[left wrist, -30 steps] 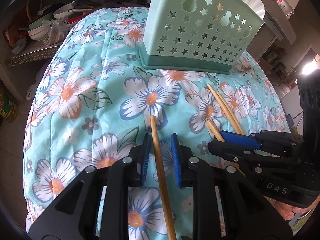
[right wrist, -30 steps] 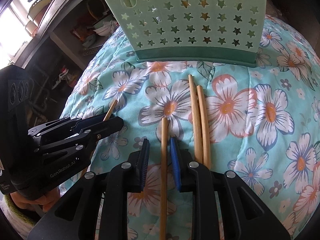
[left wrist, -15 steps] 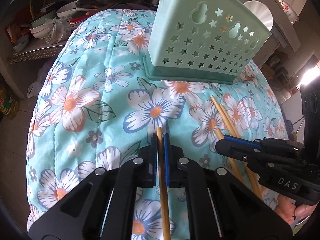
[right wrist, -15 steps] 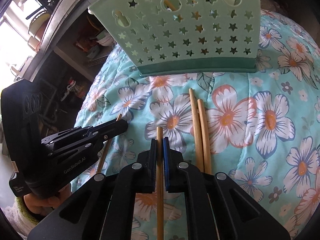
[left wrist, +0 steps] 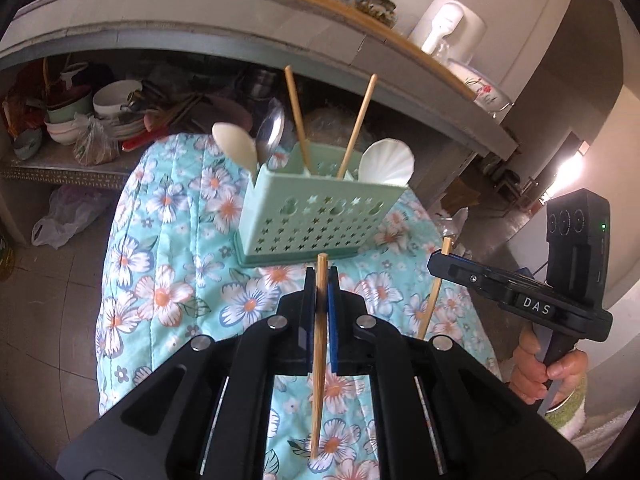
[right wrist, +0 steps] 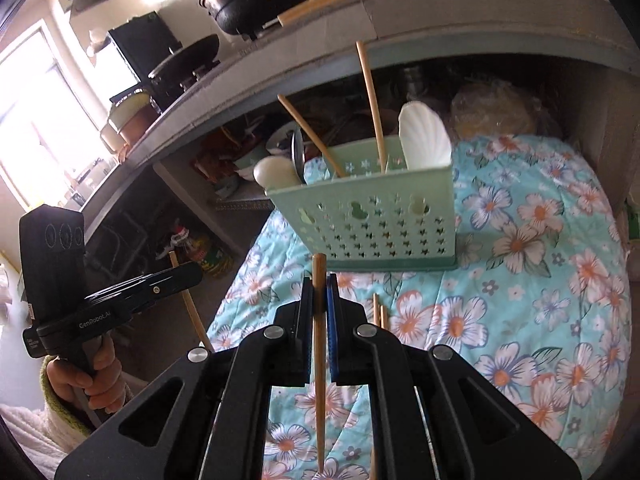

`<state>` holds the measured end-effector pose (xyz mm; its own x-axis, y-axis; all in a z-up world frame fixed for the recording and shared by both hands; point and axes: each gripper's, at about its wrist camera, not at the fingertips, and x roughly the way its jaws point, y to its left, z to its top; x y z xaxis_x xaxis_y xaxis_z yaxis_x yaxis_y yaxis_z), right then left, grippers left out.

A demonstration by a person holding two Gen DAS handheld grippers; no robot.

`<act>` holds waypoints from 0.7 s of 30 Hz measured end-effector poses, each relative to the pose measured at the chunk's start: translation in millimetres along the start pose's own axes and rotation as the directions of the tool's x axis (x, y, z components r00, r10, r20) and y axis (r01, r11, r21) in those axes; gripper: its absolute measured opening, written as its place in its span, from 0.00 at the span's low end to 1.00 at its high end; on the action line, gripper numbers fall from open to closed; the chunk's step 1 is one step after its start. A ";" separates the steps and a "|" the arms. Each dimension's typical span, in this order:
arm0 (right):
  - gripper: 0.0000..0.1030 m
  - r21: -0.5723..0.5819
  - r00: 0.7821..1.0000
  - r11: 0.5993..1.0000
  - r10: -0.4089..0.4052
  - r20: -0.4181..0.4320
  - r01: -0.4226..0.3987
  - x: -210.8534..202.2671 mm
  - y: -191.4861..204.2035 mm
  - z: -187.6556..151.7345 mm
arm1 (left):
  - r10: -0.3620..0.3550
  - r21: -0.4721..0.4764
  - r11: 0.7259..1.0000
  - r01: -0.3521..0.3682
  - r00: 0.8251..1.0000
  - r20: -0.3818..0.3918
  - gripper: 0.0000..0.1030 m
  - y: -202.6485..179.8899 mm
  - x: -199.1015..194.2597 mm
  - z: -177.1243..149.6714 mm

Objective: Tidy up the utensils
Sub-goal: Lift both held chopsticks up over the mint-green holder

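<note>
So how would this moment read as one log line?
left gripper: shut on bamboo chopstick | right gripper: shut on bamboo chopstick | target: green star-punched plastic holder

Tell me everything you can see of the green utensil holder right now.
The holder is a pale green plastic caddy, its front wall pierced with stars and gourd-shaped holes, on a darker green base. It stands upright on the floral cloth. Two chopsticks, a metal spoon and two white spoons stick out of it. Neither gripper touches it.
</note>
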<state>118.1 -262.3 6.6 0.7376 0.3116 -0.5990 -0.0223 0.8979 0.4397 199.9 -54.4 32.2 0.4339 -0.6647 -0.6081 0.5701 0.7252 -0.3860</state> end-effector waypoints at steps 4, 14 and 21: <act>0.06 -0.026 0.995 1.000 0.004 0.100 -0.001 -34.2 3.1 23.4 | -0.048 0.034 0.998 0.045 0.997 0.064 0.04 -19.2 -26.3 22.4; 0.06 -0.109 0.956 0.994 0.005 0.293 0.028 -93.1 17.2 89.7 | -0.111 0.132 0.988 0.083 0.969 0.221 0.04 -56.4 -60.2 98.5; 0.06 -0.130 0.923 0.989 -0.017 0.383 0.072 -109.4 25.2 144.0 | -0.090 0.156 0.987 0.034 0.927 0.364 0.04 -70.7 -68.2 151.3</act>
<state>134.0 -318.5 179.5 0.9403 0.1534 -0.3039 -0.0565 0.9507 0.3050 235.5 -87.5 205.9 0.6052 -0.7466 -0.2763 0.6867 0.6651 -0.2933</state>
